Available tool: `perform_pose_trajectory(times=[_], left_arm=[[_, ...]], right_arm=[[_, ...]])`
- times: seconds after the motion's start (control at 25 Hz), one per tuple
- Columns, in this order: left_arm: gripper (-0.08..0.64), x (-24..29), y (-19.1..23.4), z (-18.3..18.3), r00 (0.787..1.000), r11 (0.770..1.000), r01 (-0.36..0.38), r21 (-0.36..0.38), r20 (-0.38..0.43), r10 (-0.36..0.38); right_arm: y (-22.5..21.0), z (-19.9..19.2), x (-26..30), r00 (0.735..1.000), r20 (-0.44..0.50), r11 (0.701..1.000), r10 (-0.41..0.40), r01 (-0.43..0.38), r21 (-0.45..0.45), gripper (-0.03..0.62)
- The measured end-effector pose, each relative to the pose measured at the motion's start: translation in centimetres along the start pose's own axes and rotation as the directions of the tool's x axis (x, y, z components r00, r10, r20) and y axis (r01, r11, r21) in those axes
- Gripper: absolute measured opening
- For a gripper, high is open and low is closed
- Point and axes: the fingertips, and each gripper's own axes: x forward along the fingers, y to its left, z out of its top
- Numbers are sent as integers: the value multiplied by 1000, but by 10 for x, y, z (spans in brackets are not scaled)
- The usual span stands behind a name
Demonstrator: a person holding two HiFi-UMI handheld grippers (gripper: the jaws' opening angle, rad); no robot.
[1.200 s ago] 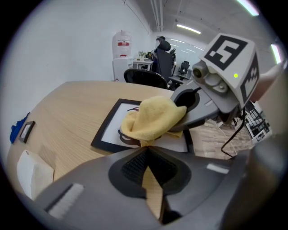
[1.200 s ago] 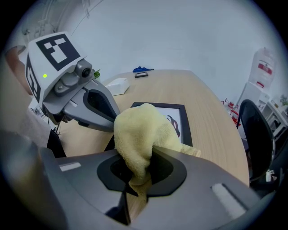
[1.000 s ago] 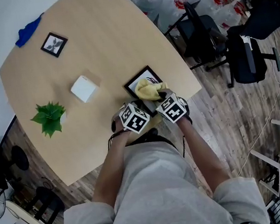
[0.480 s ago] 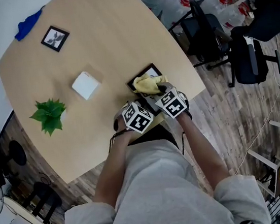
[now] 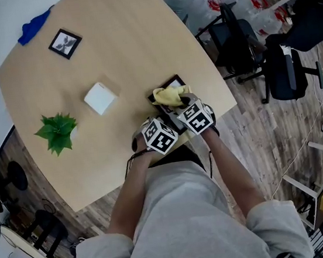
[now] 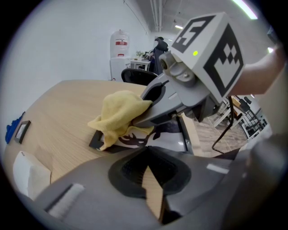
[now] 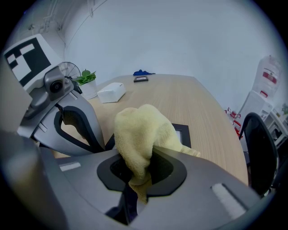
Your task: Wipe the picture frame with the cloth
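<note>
A black picture frame (image 5: 170, 83) lies flat near the table's near right edge. A yellow cloth (image 5: 168, 97) rests bunched on it. My right gripper (image 5: 182, 101) is shut on the cloth (image 7: 139, 130), which bulges out of its jaws over the frame (image 7: 182, 132). My left gripper (image 5: 170, 120) sits just left of it with its jaws closed tip to tip at the frame's near edge. In the left gripper view, the left gripper (image 6: 144, 152) meets the frame (image 6: 173, 134) just behind the cloth (image 6: 119, 114). Whether it holds the frame is hidden.
On the table stand a white box (image 5: 99, 98), a green plant (image 5: 57, 132), a small dark frame (image 5: 65, 43) and a blue cloth (image 5: 33, 28) at the far corner. Office chairs (image 5: 286, 67) stand on the wooden floor to the right, past the table edge (image 5: 218, 85).
The right gripper has slid the yellow cloth a little across the frame, away from me. The left gripper has stayed at the frame's near edge.
</note>
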Motion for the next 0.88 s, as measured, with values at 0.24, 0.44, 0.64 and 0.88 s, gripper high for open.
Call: perform_pose_trajectory(times=[0.24,0.44,0.64,0.88], left_arm=[[52,0,-1,0,1000,1000,5,4,1,-5],[52,0,0,-1,1000,1000,6,9,2,-6],[52,0,0,0,1000,1000,4,9,12,-4],[52,-1,0,1,1000,1000,9,4,20,-9]], right_arm=[[-5,16,4,1000,23,1000,-9,9,6,49],[-8,30,9,1000,24,1000,-12,12,3,49],[-9,27,15,1000,1,1000,-4,4,-13,49],[-8,30,15,1000,-14,1000,6,-6,-28,49]])
